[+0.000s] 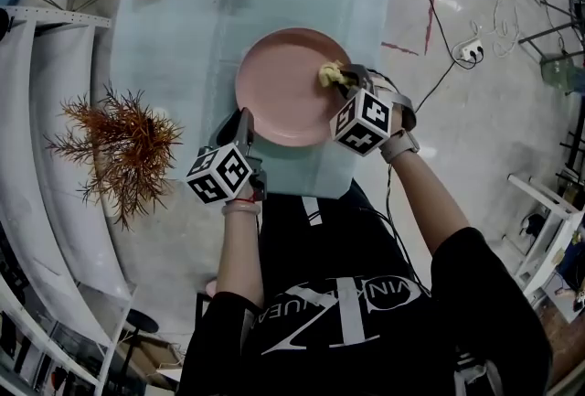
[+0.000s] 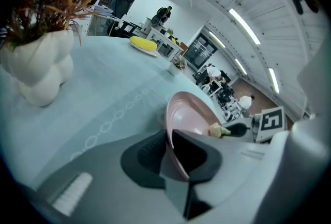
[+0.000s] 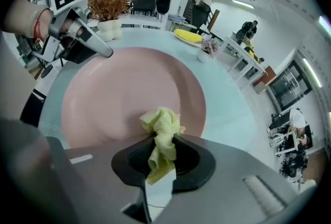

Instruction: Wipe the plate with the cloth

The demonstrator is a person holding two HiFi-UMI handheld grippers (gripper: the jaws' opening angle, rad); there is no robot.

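Pale table point(image 1: 183, 37) bears the plate point(image 1: 283, 83), rim pinched in left tongs point(image 1: 245, 123); right tongs point(image 3: 162, 151) clamp a half-hidden cloth point(image 3: 161, 122).

White letters "VIN" on black shirt point(image 1: 352, 234), rest of print unreadable

The left gripper point(image 1: 245, 122) is clamped on the near-left rim of the plate point(image 1: 283, 101). The right gripper point(image 1: 345, 81) pinches the cloth point(image 1: 329, 72) against the plate's right side.
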